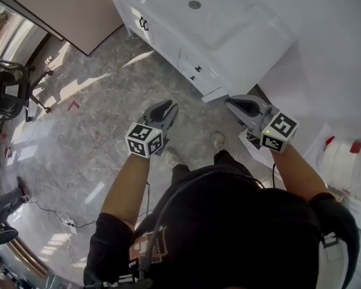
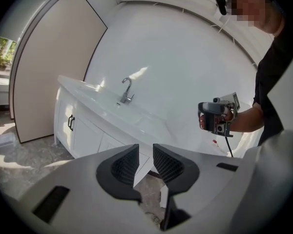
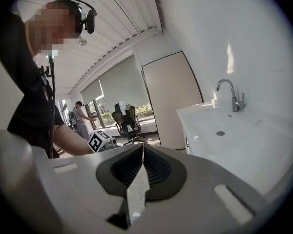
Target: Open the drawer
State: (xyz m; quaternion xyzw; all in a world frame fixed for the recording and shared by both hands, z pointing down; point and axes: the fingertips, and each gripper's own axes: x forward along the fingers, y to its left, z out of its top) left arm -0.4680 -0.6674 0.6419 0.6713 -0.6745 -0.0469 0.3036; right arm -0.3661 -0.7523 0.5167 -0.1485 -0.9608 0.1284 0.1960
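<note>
Sunlight lay in patches on the marbled floor (image 1: 96, 113) where the person stood, a gripper in each hand, facing a white vanity (image 1: 168, 38) that ran along the top of the head view. The drawer (image 1: 198, 72), marked by small dark knobs, sat in the vanity's front just right of centre near the top of that view, and it was closed flush with the cabinet. Left of it on the same front was a cupboard door (image 2: 68, 123) with a dark handle.

The left gripper (image 1: 167, 107) hung at the middle of the head view, apart from the vanity. In its own view the left gripper (image 2: 145, 154) had its jaws spread a little, with only floor and cabinet showing through the gap.

The right gripper (image 1: 231, 101) was right of centre, its tip near the vanity's lower corner but not touching it. Seen along its jaws, the right gripper (image 3: 142, 147) was pressed together at the tips and held nothing.

A curved tap (image 3: 233, 95) stood over the basin (image 1: 195, 5). An office chair (image 3: 127, 122) and a second person (image 3: 80, 118) stood far off by the windows.
</note>
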